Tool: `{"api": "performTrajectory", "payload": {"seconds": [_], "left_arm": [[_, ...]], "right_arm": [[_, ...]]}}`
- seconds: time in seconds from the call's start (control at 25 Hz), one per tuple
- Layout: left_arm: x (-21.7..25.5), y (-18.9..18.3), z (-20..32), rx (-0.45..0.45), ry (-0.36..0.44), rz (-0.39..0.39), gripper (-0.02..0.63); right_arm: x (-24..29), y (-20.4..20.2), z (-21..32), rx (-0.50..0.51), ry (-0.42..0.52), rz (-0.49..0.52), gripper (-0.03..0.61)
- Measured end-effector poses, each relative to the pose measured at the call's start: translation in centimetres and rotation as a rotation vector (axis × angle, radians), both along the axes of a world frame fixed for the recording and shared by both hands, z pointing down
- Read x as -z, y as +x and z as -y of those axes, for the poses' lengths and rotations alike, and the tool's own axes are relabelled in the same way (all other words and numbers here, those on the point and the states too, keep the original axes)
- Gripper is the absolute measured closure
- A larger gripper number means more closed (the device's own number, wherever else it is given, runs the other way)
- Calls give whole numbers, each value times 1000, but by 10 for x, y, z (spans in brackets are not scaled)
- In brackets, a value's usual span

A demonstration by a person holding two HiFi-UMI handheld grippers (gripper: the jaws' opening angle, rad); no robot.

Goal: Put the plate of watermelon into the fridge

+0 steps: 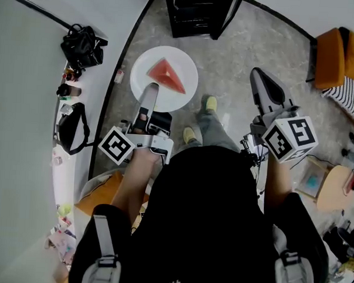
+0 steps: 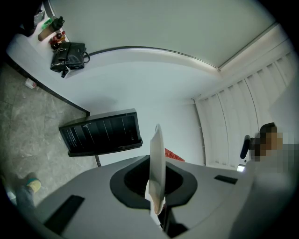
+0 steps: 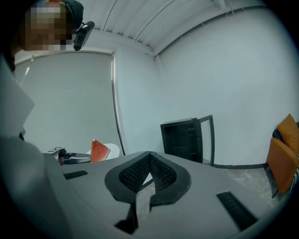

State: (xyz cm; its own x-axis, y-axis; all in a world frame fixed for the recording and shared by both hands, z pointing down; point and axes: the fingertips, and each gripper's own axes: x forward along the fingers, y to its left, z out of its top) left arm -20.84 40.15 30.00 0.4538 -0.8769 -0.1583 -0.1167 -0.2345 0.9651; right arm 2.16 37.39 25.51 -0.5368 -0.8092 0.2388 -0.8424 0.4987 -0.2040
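Observation:
A white plate [image 1: 183,94] carrying a red wedge of watermelon [image 1: 167,75] hangs above the grey floor, a short way in front of a small black fridge [image 1: 194,13]. My left gripper [image 1: 151,90] is shut on the plate's near rim. In the left gripper view the plate [image 2: 156,158] stands edge-on between the jaws, the watermelon [image 2: 174,155] peeks out behind it, and the fridge [image 2: 100,131] lies ahead. My right gripper [image 1: 260,76] is shut on nothing and held out in the air at the right. The right gripper view shows the fridge [image 3: 187,137] with its door open.
A white counter [image 1: 84,90] curves along the left, with a black handbag [image 1: 82,47] and a second bag [image 1: 70,128] on it. An orange chair [image 1: 341,55] and a round wooden stool [image 1: 336,186] stand at the right. The person's feet [image 1: 210,104] are on the floor below the plate.

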Motion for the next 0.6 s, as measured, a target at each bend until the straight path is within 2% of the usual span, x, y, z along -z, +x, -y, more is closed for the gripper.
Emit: {"api": "performTrajectory", "payload": {"seconds": [0.36, 0.6], "left_arm": [[-10, 8, 42, 5, -40, 43, 598], [-12, 30, 107, 7, -65, 48, 597]], "right_arm": [[-7, 19, 51, -18, 18, 3, 569], [-11, 45, 113, -41, -5, 9, 569]]}}
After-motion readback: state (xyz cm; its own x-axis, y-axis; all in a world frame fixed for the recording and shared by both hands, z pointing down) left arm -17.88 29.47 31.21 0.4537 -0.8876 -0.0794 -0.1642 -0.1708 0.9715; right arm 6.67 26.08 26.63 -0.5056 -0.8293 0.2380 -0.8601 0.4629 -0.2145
